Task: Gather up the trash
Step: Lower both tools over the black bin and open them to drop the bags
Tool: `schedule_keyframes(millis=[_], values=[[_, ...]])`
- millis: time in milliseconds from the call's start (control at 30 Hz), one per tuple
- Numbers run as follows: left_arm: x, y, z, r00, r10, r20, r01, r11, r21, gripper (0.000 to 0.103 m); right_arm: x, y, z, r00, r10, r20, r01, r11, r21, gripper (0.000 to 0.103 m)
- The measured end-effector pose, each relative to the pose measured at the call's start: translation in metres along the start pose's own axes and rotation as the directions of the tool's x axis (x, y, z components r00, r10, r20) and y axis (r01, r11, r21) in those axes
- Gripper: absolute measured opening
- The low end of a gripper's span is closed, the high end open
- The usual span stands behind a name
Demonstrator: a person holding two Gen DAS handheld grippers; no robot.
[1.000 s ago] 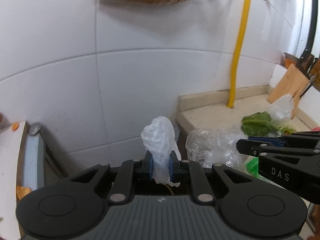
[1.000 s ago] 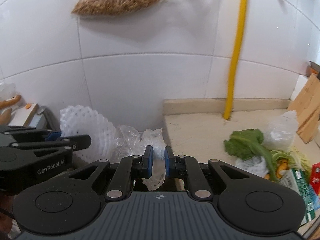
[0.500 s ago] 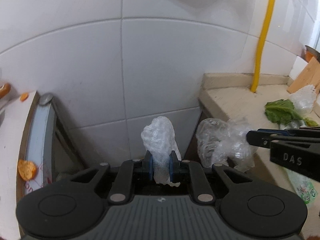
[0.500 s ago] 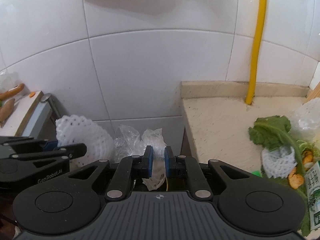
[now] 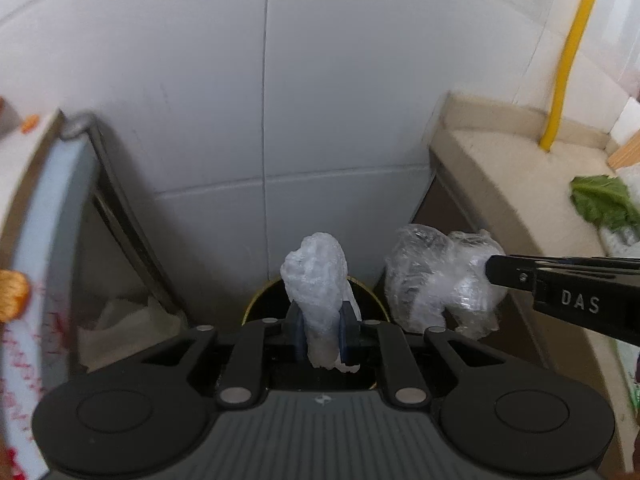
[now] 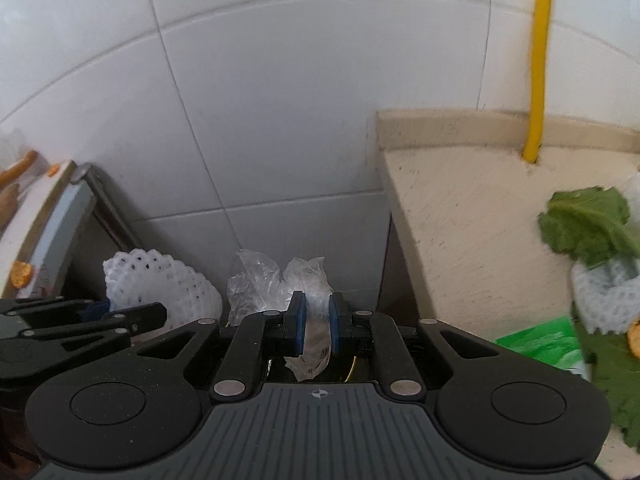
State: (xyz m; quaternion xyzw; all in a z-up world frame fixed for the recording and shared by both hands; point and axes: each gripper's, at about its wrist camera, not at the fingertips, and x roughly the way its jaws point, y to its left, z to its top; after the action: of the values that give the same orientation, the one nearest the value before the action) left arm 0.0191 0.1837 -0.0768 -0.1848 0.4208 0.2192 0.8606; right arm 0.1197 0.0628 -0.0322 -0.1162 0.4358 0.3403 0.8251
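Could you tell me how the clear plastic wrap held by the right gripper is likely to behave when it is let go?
The clear plastic wrap looks thin and crumpled, so it is probably very light and floppy. Pinched in the right gripper, it bulges past the jaws, so it may spring open. Being filmy, it could cling to the pads rather than drop.

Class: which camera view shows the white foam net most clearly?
The right wrist view: the white foam net shows its mesh, held in the left tool. In the left wrist view it appears only edge-on, a narrow lump.
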Motion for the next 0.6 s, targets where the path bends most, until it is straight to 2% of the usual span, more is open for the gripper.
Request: schedule_keyframes(millis=[167, 267, 300, 333, 367, 467, 500, 600], values=[[0.035, 0.0, 0.003, 0.997, 0.036, -0.068, -0.037, 0.999, -0.011, 0.013, 0.039, -0.005, 0.001, 0.998, 0.012, -0.069, -0.01, 0.999, 0.031, 0.017], [0.054, 0.003, 0.005, 0.993, 0.044, -0.111, -0.047, 0.999, -0.022, 0.019, 0.067, -0.006, 0.0, 0.992, 0.027, -0.121, -0.021, 0.999, 0.044, 0.017], [0.059, 0.003, 0.005, 0.991, 0.048, -0.122, -0.051, 0.999, -0.018, 0.025, 0.077, -0.006, 0.0, 0.989, 0.035, -0.143, -0.029, 0.999, 0.045, 0.017], [0.064, 0.003, 0.005, 0.99, 0.055, -0.133, -0.057, 0.998, -0.012, 0.034, 0.088, -0.006, -0.001, 0.985, 0.046, -0.166, -0.038, 0.998, 0.048, 0.019], [0.067, 0.002, 0.005, 0.988, 0.063, -0.141, -0.065, 0.998, -0.008, 0.036, 0.095, -0.007, -0.003, 0.983, 0.048, -0.178, -0.038, 0.998, 0.059, 0.023], [0.075, 0.002, 0.004, 0.985, 0.087, -0.147, -0.087, 0.996, 0.005, 0.038, 0.116, -0.007, -0.006, 0.974, 0.061, -0.217, -0.045, 0.996, 0.078, 0.032], [0.077, 0.004, 0.004, 0.984, 0.092, -0.153, -0.092, 0.996, 0.005, 0.041, 0.121, -0.008, -0.008, 0.974, 0.065, -0.218, -0.047, 0.995, 0.087, 0.032], [0.081, 0.006, 0.004, 0.983, 0.097, -0.156, -0.098, 0.995, -0.001, 0.042, 0.135, -0.009, -0.012, 0.968, 0.08, -0.236, -0.056, 0.993, 0.107, 0.033]])
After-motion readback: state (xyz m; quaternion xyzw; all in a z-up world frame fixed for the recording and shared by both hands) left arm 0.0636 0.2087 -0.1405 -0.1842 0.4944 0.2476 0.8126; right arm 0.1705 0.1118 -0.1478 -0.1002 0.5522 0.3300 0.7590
